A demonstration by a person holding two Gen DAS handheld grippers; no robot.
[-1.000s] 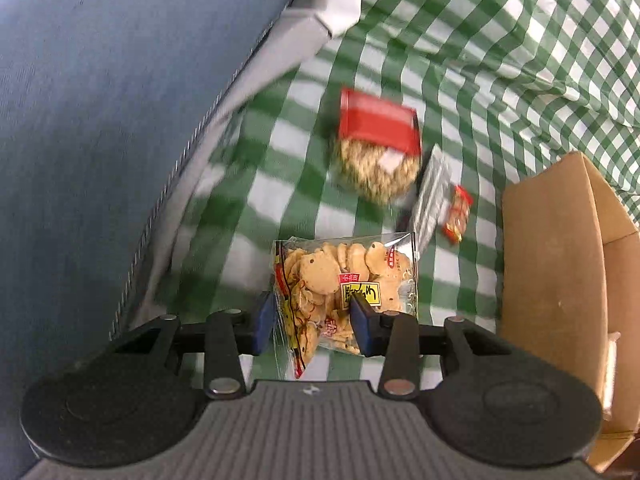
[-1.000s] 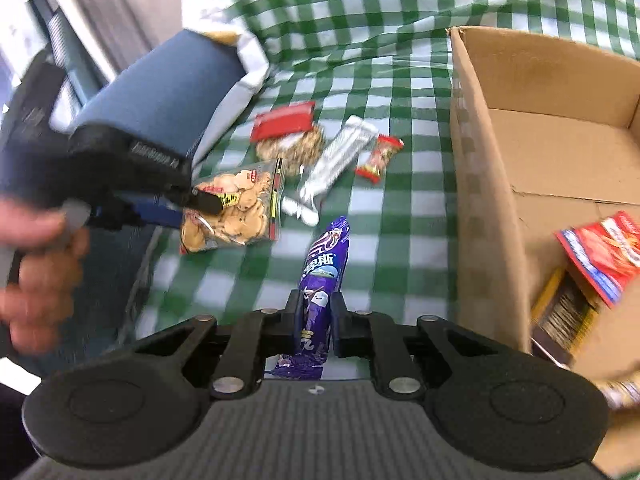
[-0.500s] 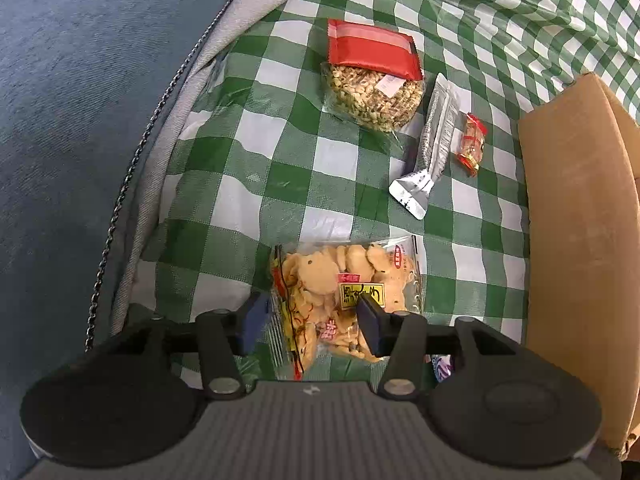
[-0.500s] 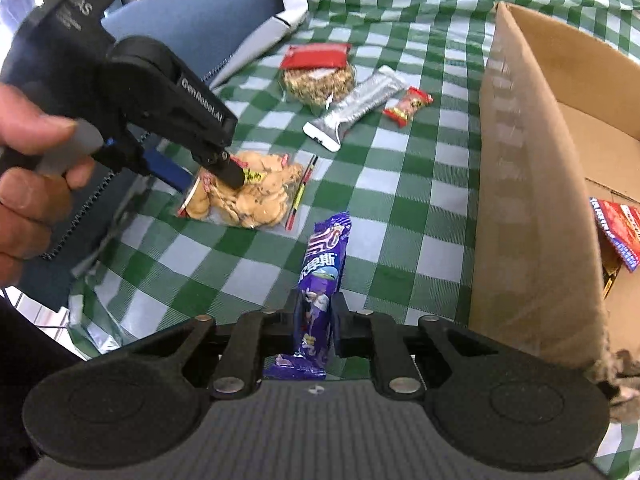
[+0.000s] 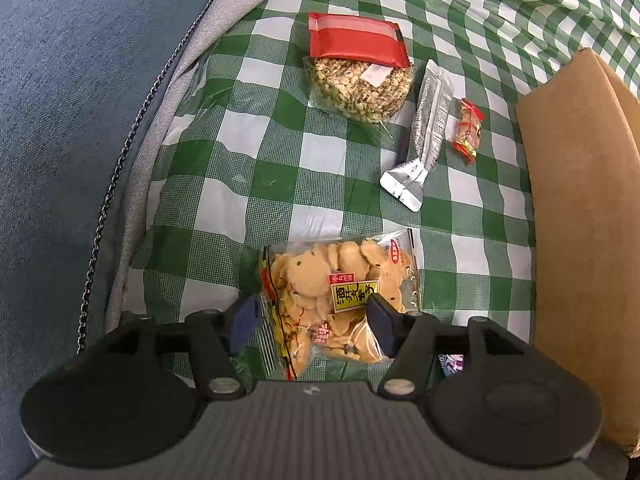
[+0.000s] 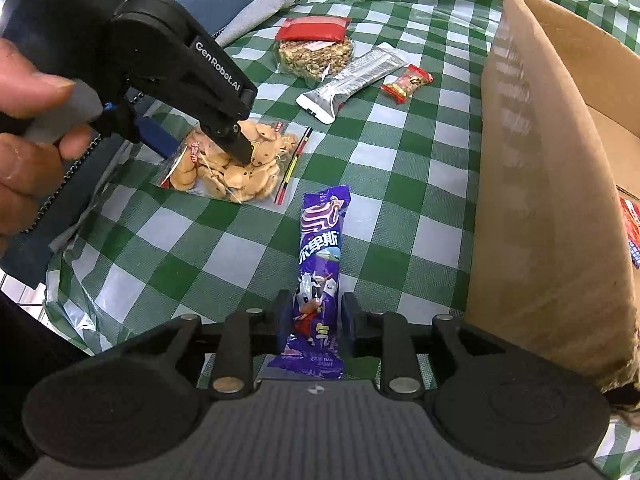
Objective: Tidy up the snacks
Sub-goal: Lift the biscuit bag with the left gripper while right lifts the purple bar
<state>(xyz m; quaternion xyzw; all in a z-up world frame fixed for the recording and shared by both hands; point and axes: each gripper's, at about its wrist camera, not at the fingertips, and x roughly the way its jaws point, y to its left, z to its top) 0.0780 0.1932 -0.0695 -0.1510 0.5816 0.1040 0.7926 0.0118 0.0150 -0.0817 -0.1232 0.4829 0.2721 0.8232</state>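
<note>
A clear bag of round crackers (image 5: 336,292) lies on the green checked cloth (image 5: 256,152). My left gripper (image 5: 312,320) straddles its near end. The jaws are opening, and the left pad (image 5: 244,320) stands just clear of the bag. From the right wrist view that left gripper (image 6: 200,144) points down onto the cracker bag (image 6: 232,164). A purple snack bar (image 6: 320,256) lies flat on the cloth between the fingers of my right gripper (image 6: 318,312). These jaws are opening too, with thin gaps on both sides of the bar.
An open cardboard box (image 6: 540,160) stands at the right with a red packet (image 6: 631,220) inside. Farther back lie a red-topped grain snack (image 5: 356,68), a silver packet (image 5: 428,128) and a small red candy (image 5: 468,126). Blue fabric (image 5: 60,120) borders the left. A person's hand (image 6: 24,120) holds the left gripper.
Both grippers have sunk toward the cloth and their jaws have widened. The cracker bag and the purple bar, gripped before, now rest loose on the cloth.
</note>
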